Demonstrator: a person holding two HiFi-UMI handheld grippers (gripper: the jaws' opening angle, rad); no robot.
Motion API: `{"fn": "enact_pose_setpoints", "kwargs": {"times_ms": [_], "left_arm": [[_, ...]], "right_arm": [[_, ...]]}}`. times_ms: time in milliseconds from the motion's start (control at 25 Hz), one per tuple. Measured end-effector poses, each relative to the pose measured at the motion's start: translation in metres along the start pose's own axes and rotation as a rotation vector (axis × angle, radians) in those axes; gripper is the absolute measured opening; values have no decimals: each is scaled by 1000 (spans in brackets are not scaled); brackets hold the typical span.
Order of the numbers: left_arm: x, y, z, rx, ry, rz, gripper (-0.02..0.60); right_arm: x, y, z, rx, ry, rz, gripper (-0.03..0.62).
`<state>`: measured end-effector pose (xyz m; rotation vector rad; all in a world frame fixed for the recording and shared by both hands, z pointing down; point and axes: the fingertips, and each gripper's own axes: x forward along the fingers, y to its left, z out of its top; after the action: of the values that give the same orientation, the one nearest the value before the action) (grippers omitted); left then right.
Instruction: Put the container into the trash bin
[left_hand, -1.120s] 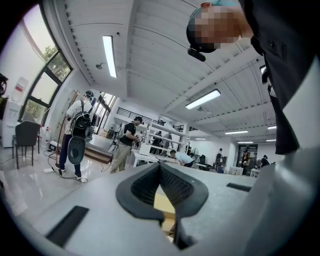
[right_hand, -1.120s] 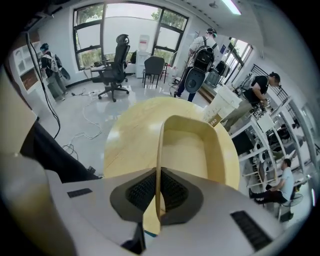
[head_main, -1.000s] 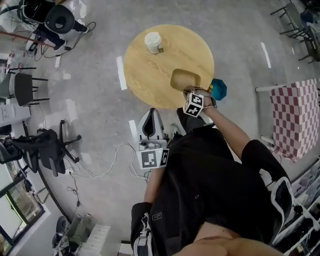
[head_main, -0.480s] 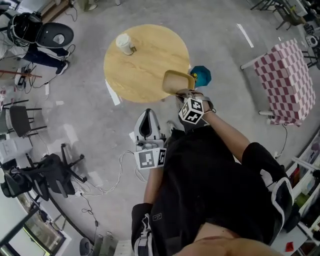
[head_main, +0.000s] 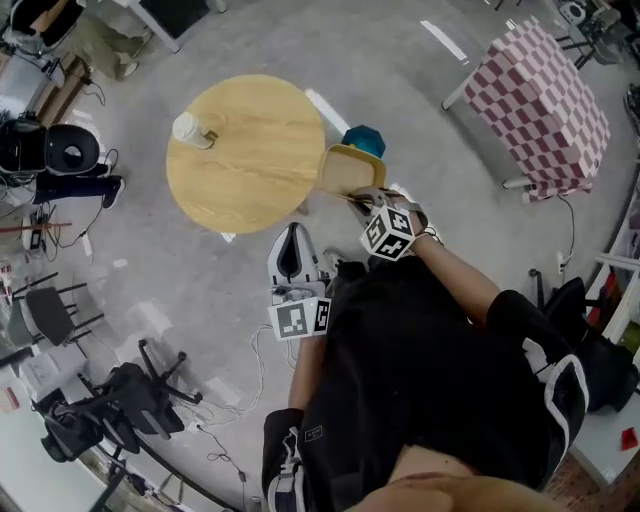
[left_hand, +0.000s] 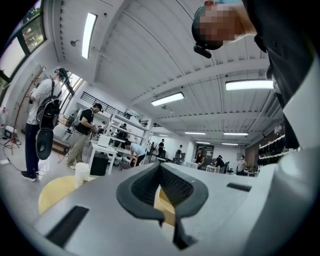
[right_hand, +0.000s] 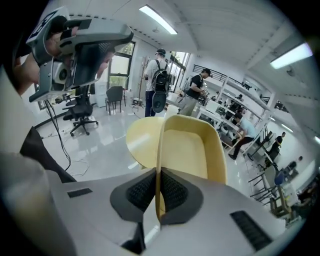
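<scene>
Nearest us: two hand-held grey grippers with black pads.
- The left gripper (left_hand: 160, 169) has its jaws closed together, with nothing between them.
- The right gripper (right_hand: 159, 177) is clenched on one side wall of the single pale yellow rounded-rectangle plastic container (right_hand: 186, 147). Its pads pinch the rim from inside and outside.

The container is off any surface and tilted. Its hollow faces us and is empty. In the head view it overlaps the right edge of the table and covers part of the bin just beyond.

One teal round trash bin (head_main: 364, 139) stands on the floor just beside the table. We cannot see into it.

One round light-wood table (head_main: 250, 165) carries one white lidded cup (head_main: 186, 126) near its far left edge. We cannot tell what the cup holds. The rest of the tabletop is bare.

Farther right is one table draped in a red-and-white checked cloth (head_main: 545, 85), well apart from the bin. Bare grey concrete floor (head_main: 400, 70) lies open between them.

At lower left, at least two black swivel chairs (head_main: 140, 385) and loose white cables (head_main: 240, 370) crowd the floor.
</scene>
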<state>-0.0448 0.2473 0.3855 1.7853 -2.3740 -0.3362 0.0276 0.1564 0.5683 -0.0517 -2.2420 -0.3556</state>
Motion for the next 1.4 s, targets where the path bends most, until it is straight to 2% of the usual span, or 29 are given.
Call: {"fn": "enact_pose_setpoints", "kwargs": {"times_ms": [520,800,1040,1400], "left_arm": [[90,-159,-40,10,64,-160,9],[125,-220,-60,24,73,-184,9],[152,-239,-71,43,97,-221,8],[230,-213,-79,59,117,-260,9]], "right_arm": [[-94,-87,-141,189,2,-107,32],[-122,-117,-207,231,17,-135,32],[-118,-129,-234,279,35,-131,32],[-62,-172,-242,329,88,-99,32]]}}
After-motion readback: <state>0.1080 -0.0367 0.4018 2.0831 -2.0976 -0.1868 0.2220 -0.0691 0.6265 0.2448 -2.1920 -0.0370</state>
